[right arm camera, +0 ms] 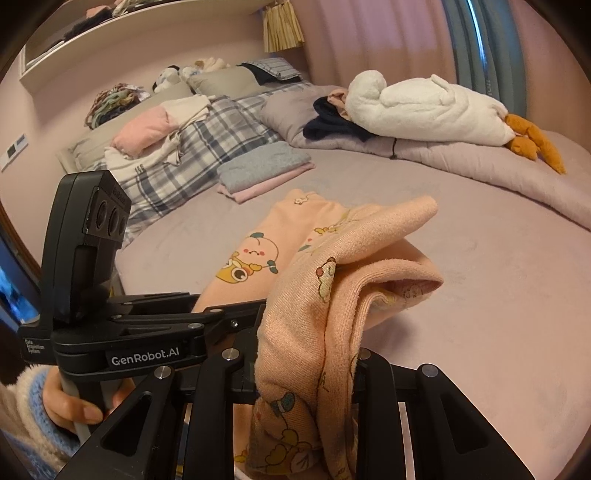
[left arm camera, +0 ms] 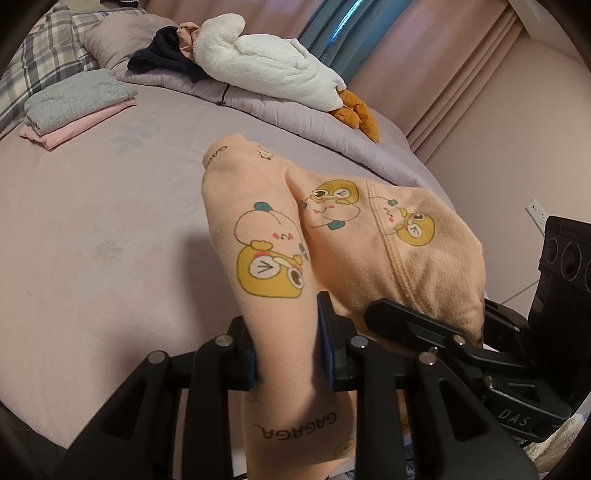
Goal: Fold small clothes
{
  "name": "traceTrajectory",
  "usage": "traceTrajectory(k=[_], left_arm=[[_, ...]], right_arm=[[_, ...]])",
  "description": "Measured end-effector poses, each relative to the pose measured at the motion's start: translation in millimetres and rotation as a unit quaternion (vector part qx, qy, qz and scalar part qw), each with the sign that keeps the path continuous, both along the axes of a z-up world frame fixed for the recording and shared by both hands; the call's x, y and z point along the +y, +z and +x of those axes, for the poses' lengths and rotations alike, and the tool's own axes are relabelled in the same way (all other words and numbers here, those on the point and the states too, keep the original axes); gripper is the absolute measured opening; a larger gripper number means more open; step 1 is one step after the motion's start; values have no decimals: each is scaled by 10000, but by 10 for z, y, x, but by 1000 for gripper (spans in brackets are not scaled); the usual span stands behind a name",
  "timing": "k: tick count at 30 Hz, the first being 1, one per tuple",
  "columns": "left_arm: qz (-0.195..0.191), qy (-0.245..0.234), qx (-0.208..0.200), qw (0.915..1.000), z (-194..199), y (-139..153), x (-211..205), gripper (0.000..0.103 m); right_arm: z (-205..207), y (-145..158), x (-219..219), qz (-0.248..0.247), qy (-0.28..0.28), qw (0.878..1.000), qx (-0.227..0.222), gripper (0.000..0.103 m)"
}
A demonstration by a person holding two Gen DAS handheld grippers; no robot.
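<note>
Left wrist: peach garment [left arm camera: 266, 258] pinched between fingers [left arm camera: 327, 332], draping forward.

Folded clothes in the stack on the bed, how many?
2: grey piece on top, pink piece under it, beside the plaid bedding. More could be hidden between.

Soft, warm, dimmish indoor light in both wrist views, no harsh glare; brightest spot is a thin daylight streak on the blue curtain [left arm camera: 343, 33]. Diffuse shadow falls on the bed sheet [left arm camera: 110, 229] left of the peach garment [left arm camera: 266, 236], and the black tool linkages at the bottom read near-silhouette. Heavy fisheye bending plus dark vignette at corners; centre sharp, close foreground fabric slightly soft.
</note>
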State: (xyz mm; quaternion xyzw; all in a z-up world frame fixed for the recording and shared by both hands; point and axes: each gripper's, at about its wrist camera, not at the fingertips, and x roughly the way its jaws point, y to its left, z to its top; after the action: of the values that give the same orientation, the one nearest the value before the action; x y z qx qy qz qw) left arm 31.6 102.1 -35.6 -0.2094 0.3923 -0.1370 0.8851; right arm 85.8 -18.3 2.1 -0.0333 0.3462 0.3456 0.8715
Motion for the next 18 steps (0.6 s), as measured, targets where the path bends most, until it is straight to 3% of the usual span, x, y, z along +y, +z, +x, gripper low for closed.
traceTrajectory(k=[18], left_arm=[[-72,52,235,9997,262,-188,96,25]], right_arm=[[286,-132,66,-35,58,9996,265,27]])
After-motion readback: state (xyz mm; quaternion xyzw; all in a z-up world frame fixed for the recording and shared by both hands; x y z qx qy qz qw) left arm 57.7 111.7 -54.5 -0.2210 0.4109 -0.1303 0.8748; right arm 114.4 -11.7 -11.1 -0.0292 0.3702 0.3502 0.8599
